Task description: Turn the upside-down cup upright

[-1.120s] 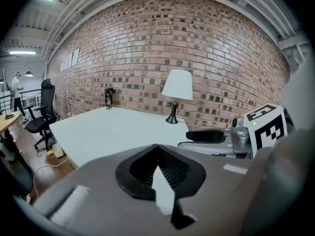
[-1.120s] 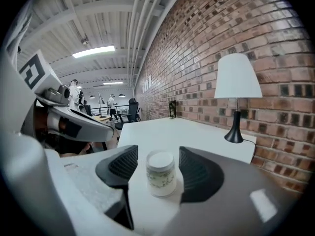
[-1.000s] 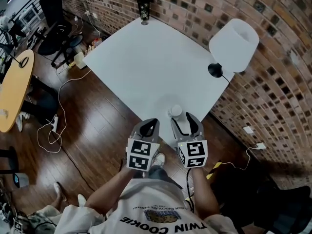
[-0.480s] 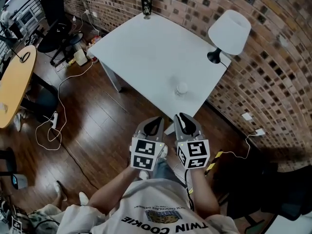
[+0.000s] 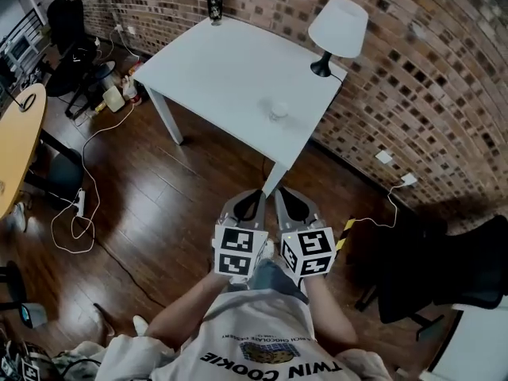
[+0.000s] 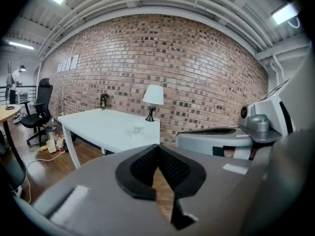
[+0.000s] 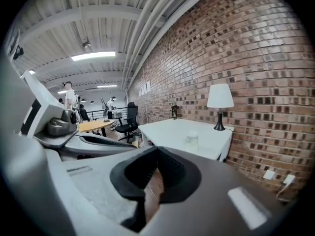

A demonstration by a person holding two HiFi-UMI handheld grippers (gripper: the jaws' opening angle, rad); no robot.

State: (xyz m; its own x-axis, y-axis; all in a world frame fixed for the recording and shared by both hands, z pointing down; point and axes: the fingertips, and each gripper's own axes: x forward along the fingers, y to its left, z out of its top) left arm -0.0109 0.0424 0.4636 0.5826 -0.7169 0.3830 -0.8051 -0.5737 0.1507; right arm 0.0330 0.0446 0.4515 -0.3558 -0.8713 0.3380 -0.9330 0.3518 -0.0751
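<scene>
A small clear cup stands on the white table near its front edge; at this size I cannot tell which way up it is. It also shows in the left gripper view as the cup and in the right gripper view as the cup. Both grippers hang side by side over the wooden floor, well back from the table. My left gripper is shut and empty. My right gripper has just been closing and is now shut with nothing between its jaws.
A white lamp stands at the table's far right against the brick wall. A dark tumbler sits on the far corner. Cables lie on the floor at left, beside a round wooden table. A black chair stands at right.
Both grippers have drawn back from the table to over the floor. The right jaws, open beside the cup a second ago, have shut empty. The cup stays on the table.
</scene>
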